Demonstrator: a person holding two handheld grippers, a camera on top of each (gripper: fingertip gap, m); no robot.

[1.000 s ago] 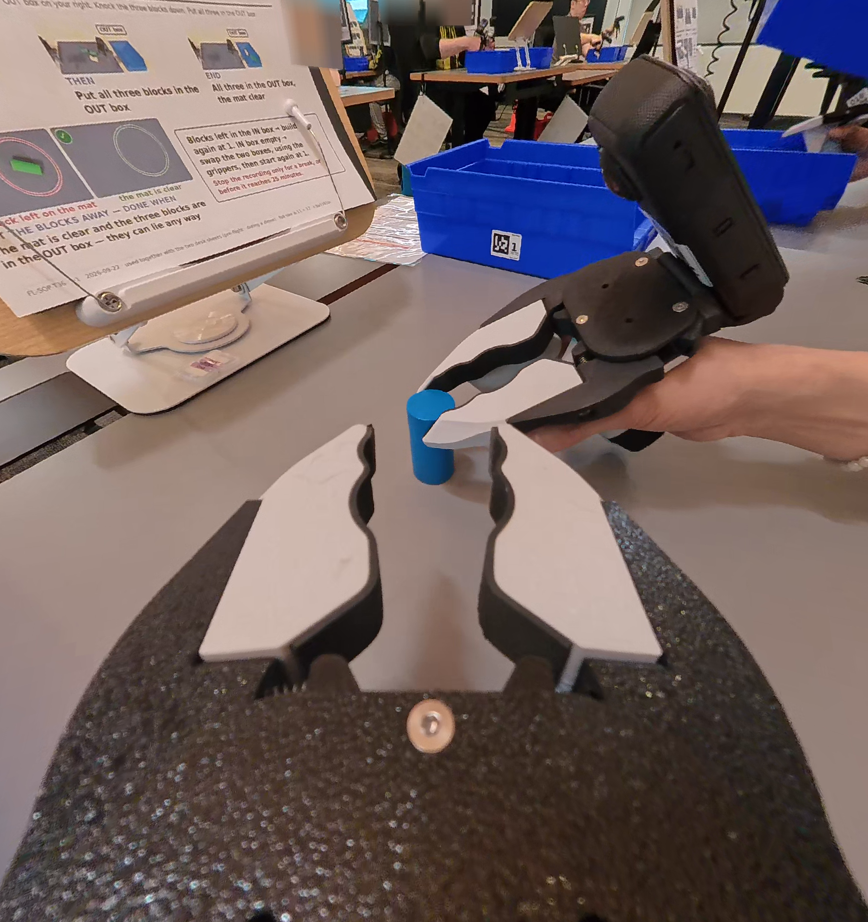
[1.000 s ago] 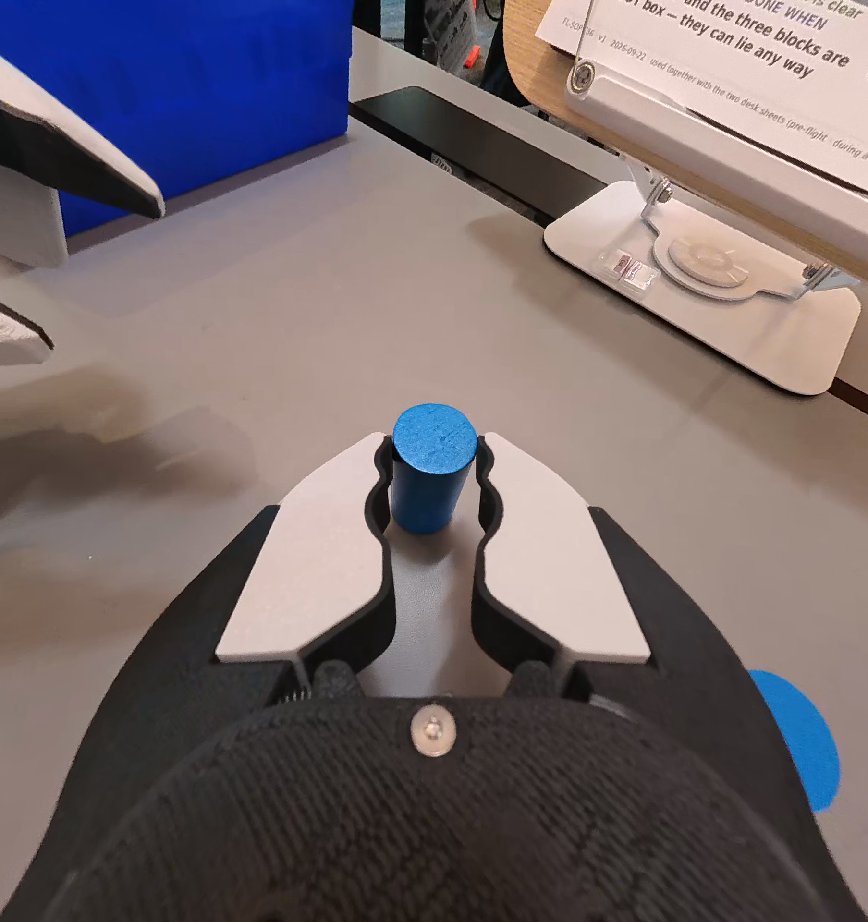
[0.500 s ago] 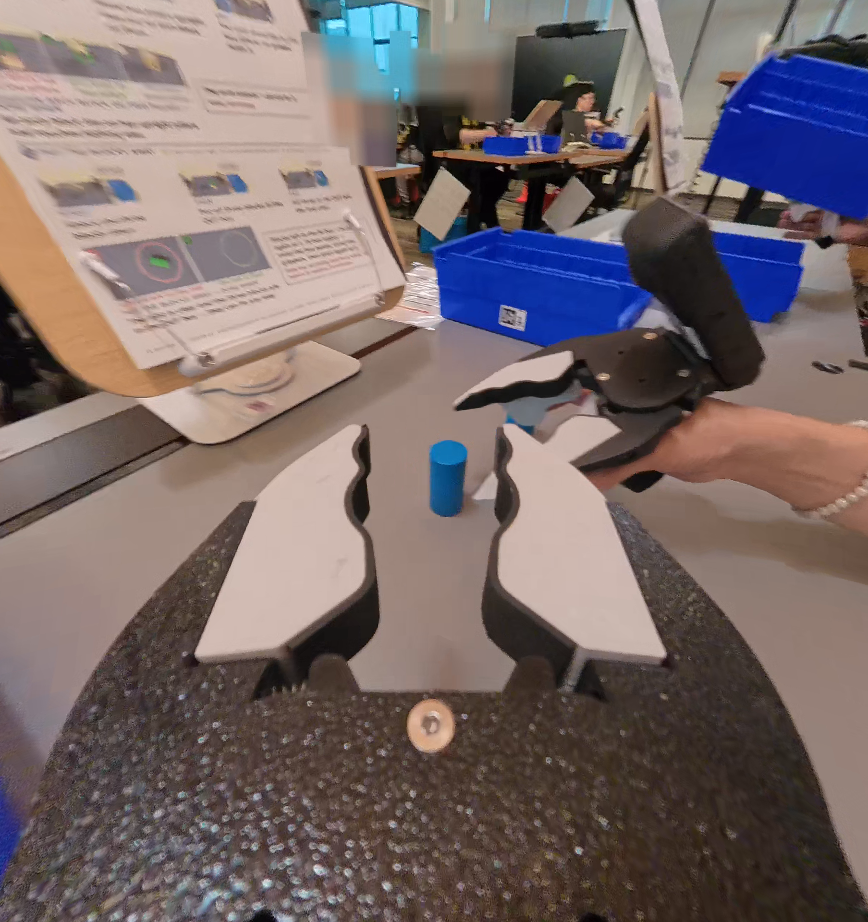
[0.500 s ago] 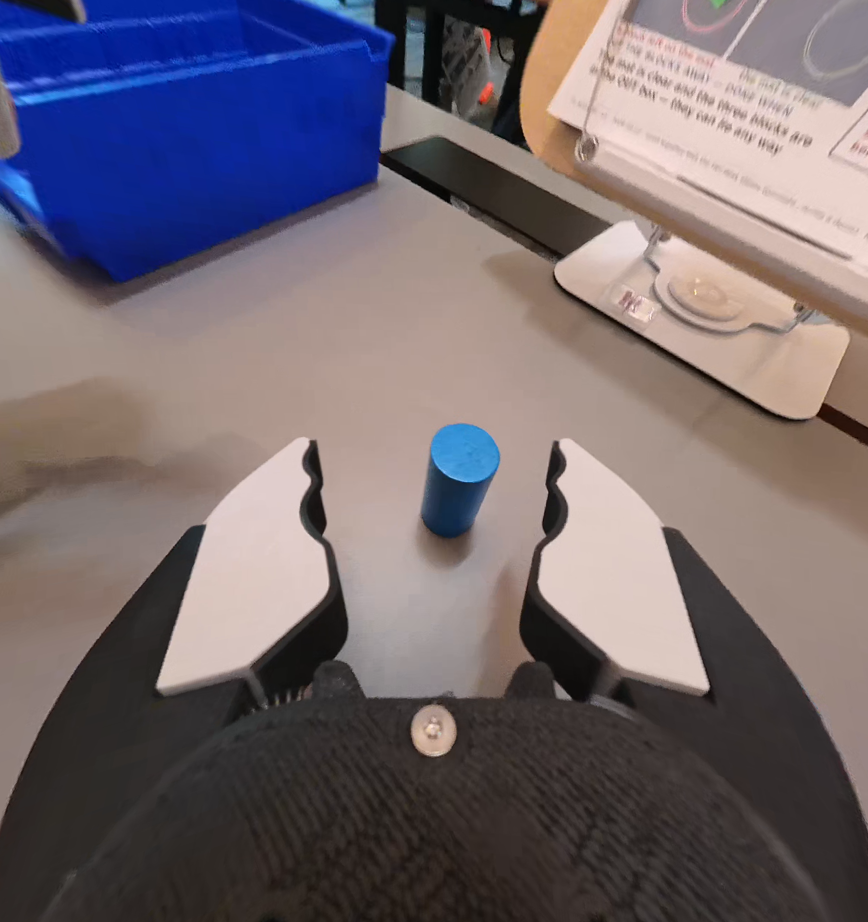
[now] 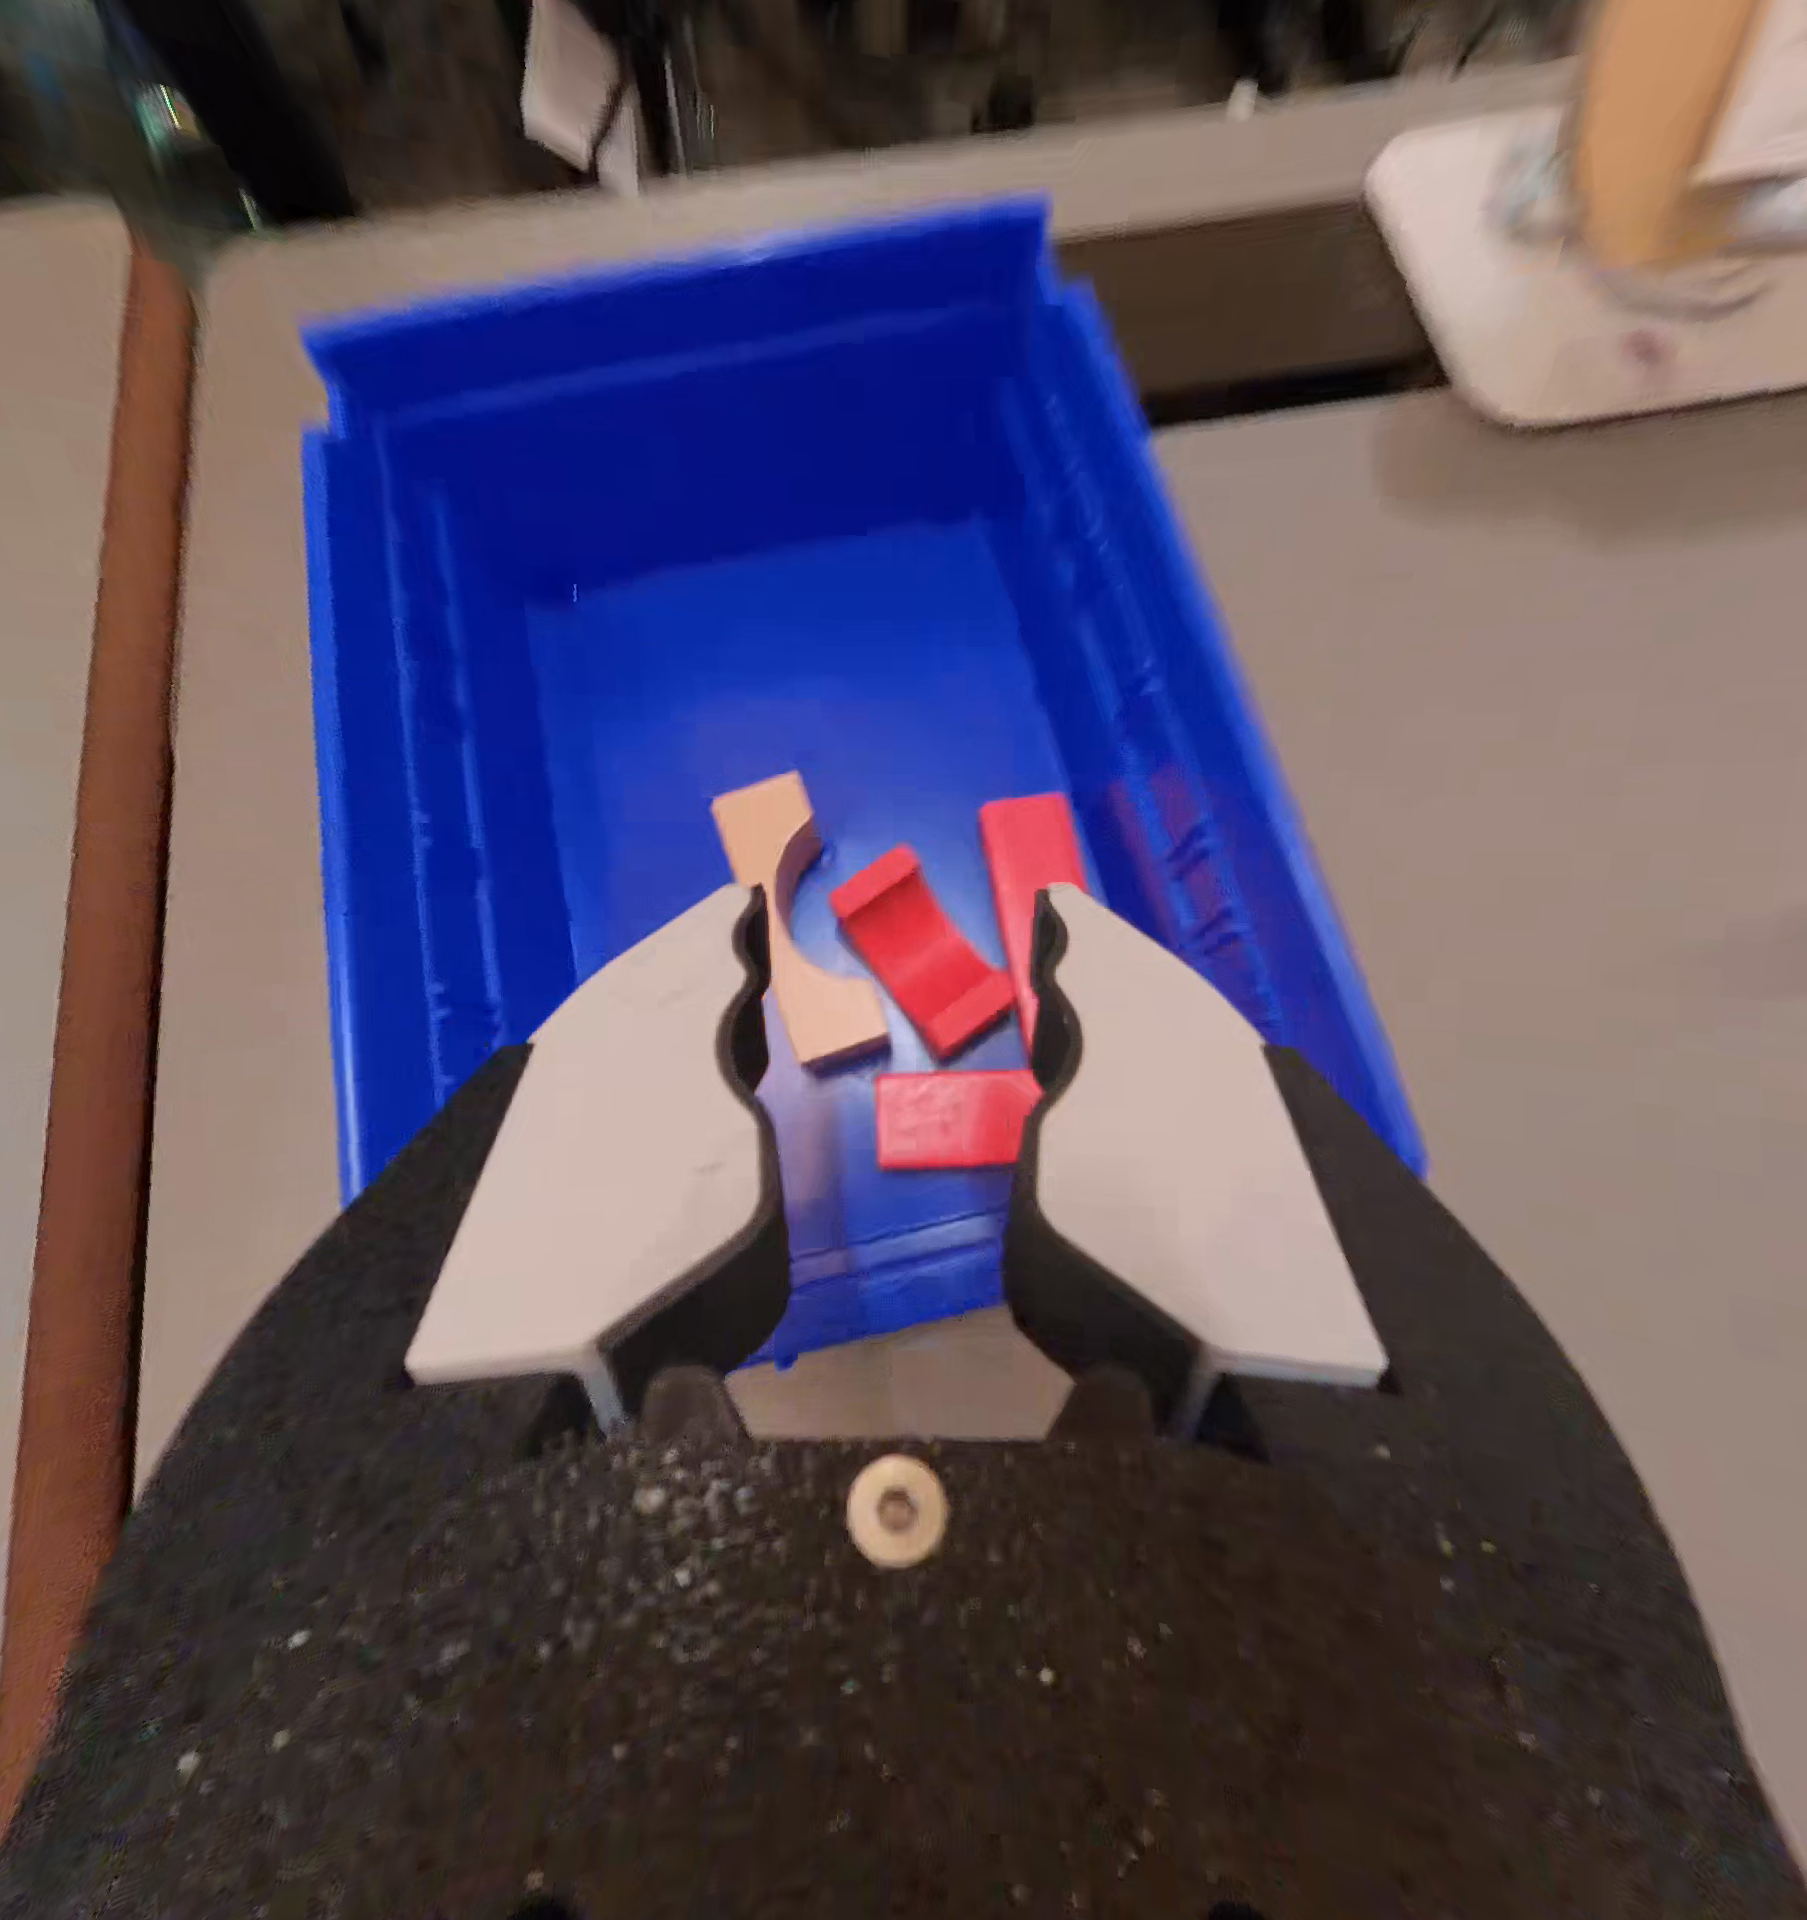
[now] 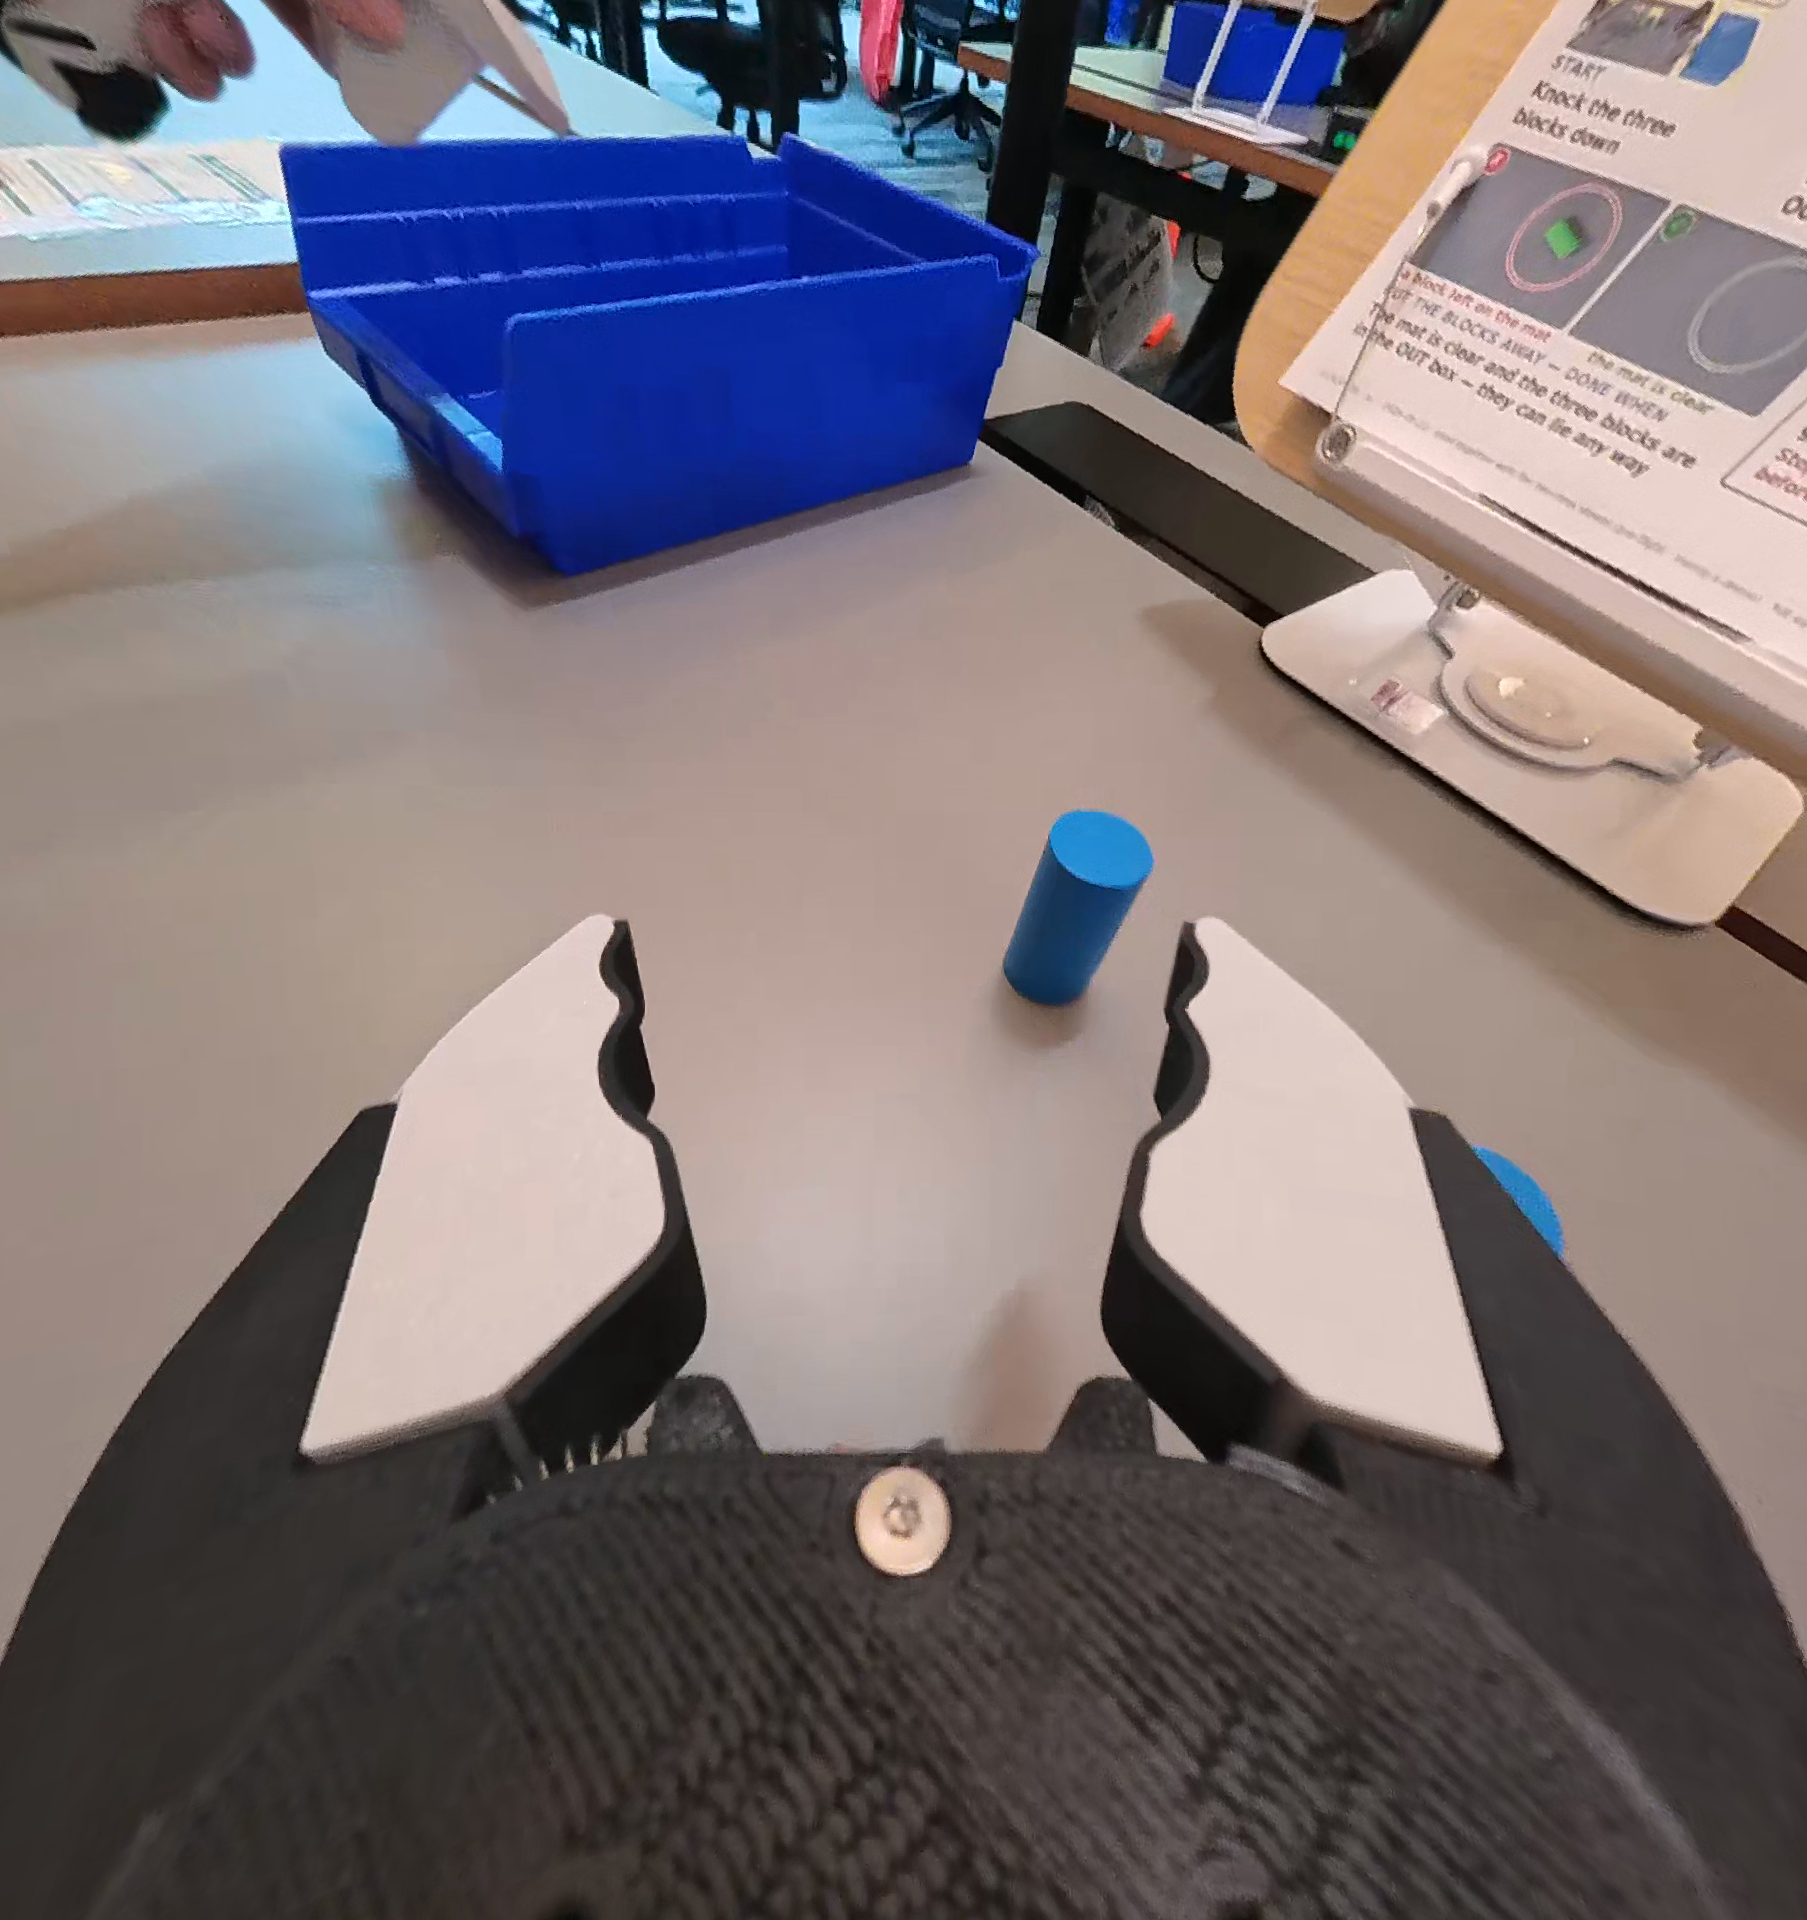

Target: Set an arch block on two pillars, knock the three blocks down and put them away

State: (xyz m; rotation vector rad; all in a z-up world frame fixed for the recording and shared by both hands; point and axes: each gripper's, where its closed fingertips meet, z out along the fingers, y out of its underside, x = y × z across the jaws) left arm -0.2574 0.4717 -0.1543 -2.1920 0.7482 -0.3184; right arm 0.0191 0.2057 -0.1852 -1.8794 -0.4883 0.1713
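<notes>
Over a blue bin [image 5: 431,727] on the grey table [image 5: 1501,779], the left gripper [image 5: 894,914] hangs with its jaws spread and nothing between them. On the bin floor lie 4 blocks: a tan arch block [image 5: 774,831] at 11 o'clock from the gripper's fingertips, a red arch block [image 5: 920,961] directly between the tips as seen from above, a red flat block [image 5: 951,1122] at 6 o'clock of that arch, and a red long block [image 5: 1024,852] at 1 o'clock, partly hidden by the right-hand finger. Whether the gripper touches any block cannot be told; the view is blurred.

Right wrist view: the right gripper [image 6: 904,940] is spread wide above the table and grips nothing. A blue cylinder [image 6: 1075,909] stands upright on the table at about 1 o'clock from the gap, just ahead of the fingertips, nearer the right-hand finger and apart from both. At 11 o'clock, well beyond, sits the blue bin [image 6: 753,416]; at 2 o'clock a white stand [image 6: 1647,831] carries a printed instruction sheet [image 6: 1626,312].
</notes>
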